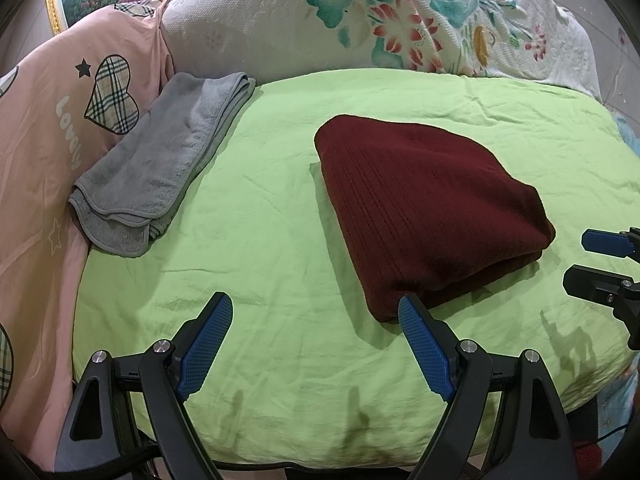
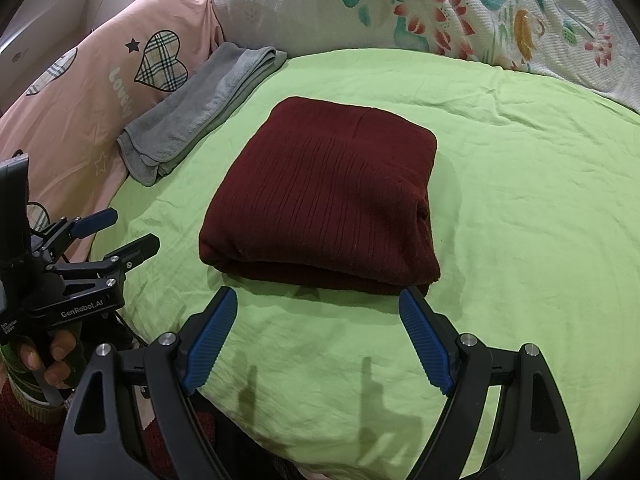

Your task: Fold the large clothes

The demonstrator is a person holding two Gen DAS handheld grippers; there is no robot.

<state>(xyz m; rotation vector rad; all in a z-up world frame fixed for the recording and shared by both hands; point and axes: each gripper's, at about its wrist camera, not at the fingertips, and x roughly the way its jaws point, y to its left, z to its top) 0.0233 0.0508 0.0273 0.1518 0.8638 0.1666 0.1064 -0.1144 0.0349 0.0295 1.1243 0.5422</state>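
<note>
A dark red ribbed knit garment (image 1: 424, 208) lies folded into a thick rectangle on the light green sheet (image 1: 260, 240); it also shows in the right wrist view (image 2: 328, 192). My left gripper (image 1: 316, 312) is open and empty, just short of the garment's near left corner. My right gripper (image 2: 318, 304) is open and empty, just in front of the garment's near edge. The right gripper also shows at the right edge of the left wrist view (image 1: 588, 258), and the left gripper at the left of the right wrist view (image 2: 134, 230).
A folded grey towel (image 1: 160, 160) lies at the sheet's left edge, against a pink quilt with plaid hearts (image 1: 48, 128). A white floral blanket (image 1: 400, 20) is heaped along the back. The sheet's near edge (image 1: 320, 456) drops off below my grippers.
</note>
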